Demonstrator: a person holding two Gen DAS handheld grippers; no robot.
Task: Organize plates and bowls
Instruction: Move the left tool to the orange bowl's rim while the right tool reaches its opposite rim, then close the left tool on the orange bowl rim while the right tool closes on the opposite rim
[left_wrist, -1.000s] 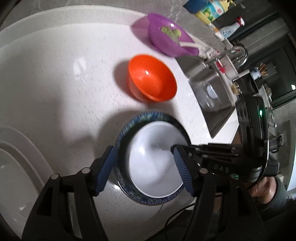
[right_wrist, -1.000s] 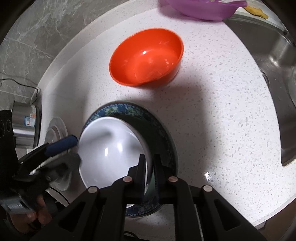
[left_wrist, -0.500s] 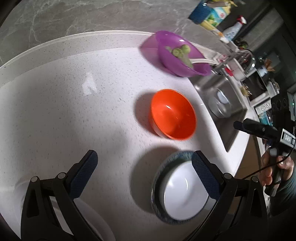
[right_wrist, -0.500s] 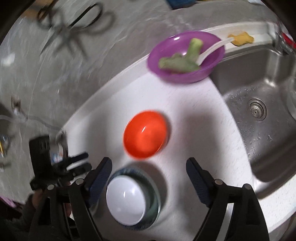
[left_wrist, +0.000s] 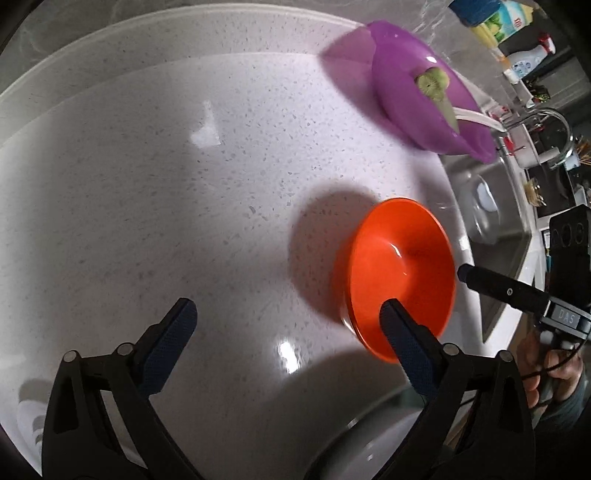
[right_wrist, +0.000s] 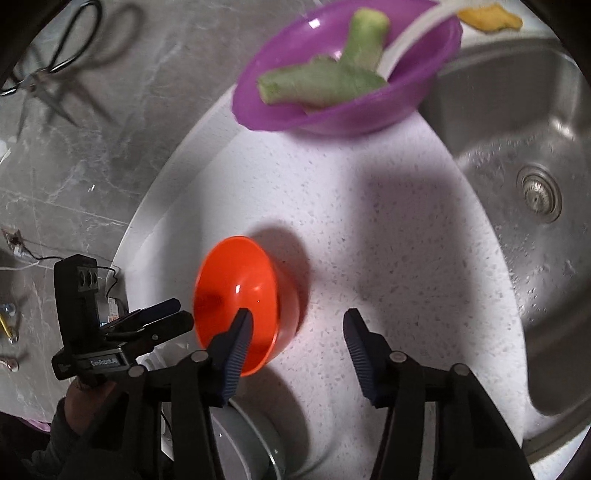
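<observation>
While both grippers hang over the white counter (left_wrist: 155, 206), the step in hand looks like fetching the orange bowl.

Orange bowl (left_wrist: 400, 277): stands upright and empty on the counter, between the purple bowl (right_wrist: 343, 70) by the sink (right_wrist: 517, 184) and the stacked white bowl (right_wrist: 236, 443) at the near edge.

Left gripper (left_wrist: 288, 332): jaws wide but easing inward, nothing between them — its right-hand pad overlaps the bowl's near rim in view; contact cannot be told.

Right gripper (right_wrist: 295, 343): jaws half apart and closing, empty; one pad shows in front of the bowl's rim.

Doing it well: pinch the wall with one pad inside and one outside, low enough that the smooth plastic does not slip — let one gripper take it, the other keep clear.

Setting down: lower it level into the white bowl, centred.
</observation>
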